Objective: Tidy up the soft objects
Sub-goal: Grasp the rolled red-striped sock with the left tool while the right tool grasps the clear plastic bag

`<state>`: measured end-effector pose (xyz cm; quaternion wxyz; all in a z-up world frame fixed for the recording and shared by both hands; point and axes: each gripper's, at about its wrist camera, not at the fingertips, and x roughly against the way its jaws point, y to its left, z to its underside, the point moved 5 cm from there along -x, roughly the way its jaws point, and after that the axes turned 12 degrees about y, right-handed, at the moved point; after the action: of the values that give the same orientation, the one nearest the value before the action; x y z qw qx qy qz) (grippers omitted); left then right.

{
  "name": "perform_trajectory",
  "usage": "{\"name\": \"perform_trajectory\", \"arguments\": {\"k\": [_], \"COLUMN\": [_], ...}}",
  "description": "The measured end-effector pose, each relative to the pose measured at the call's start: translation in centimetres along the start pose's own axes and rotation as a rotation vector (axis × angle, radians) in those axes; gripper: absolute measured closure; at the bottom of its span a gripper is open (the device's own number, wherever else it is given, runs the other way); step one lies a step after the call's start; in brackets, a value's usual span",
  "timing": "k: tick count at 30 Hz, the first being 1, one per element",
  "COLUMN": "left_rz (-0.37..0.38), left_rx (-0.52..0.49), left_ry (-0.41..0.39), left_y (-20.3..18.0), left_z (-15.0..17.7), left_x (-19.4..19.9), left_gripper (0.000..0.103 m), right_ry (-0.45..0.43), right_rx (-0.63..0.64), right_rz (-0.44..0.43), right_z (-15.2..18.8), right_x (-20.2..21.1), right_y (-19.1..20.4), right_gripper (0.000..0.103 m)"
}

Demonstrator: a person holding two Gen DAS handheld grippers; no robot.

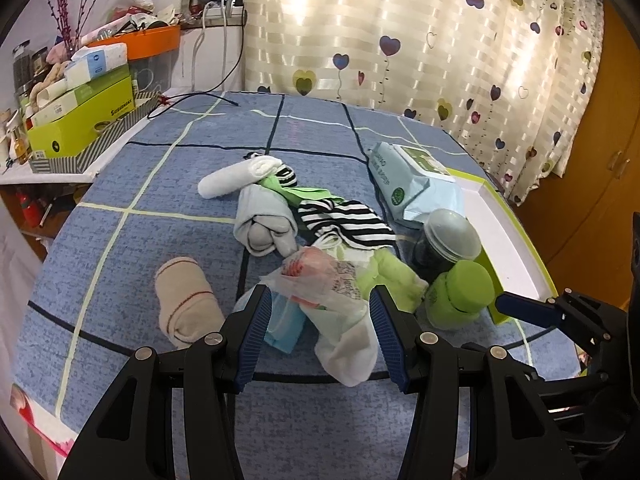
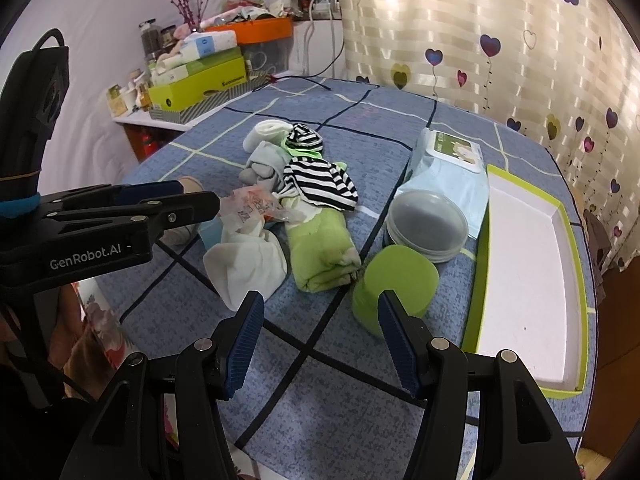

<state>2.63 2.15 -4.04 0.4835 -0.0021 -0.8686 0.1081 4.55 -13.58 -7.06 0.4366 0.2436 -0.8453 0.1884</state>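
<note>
The left gripper (image 2: 200, 200), seen left of the right-hand jaws, bears the white lettering "GenRobot.AI". Far beyond the jaws, a lime-green box (image 1: 84, 120) carries small dark print, too blurred to read.

I see blue ribbed pads (image 1: 256, 332) on my black left gripper (image 1: 320, 334). Ahead of it lie a black-and-white striped sock (image 1: 348, 226), a lime-green towel (image 2: 320, 244) and a cream sock with red stripes (image 1: 186, 304), on a blue checked cloth (image 1: 160, 240).

Ahead of my left gripper (image 1: 318, 332): sock pile (image 1: 304, 224) on the bedspread (image 1: 160, 184).
Right of the pile: lidded jar (image 2: 426, 226), wipes pack (image 2: 448, 164) behind it.
Far right: open tray (image 2: 528, 256).
</note>
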Motion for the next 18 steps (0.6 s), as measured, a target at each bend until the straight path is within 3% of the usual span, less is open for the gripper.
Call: {"name": "perform_trajectory", "arguments": {"k": [9,18], "left_rz": [0.021,-0.04], "left_rx": [0.052,0.142], "left_ry": [-0.01,-0.041], "left_y": [2.4,6.5], "left_z": [-0.2,-0.6], "left_x": [-0.2,0.0], "left_gripper": [0.051,0.051], "right_ry": [-0.003,-0.015], "right_rx": [0.026,0.058], "right_rz": [-0.001,-0.017], "right_z": [-1.4,-3.6], "right_x": [-0.6,-1.4], "right_y": [0.5,1.1], "right_gripper": [0.044,0.044]}}
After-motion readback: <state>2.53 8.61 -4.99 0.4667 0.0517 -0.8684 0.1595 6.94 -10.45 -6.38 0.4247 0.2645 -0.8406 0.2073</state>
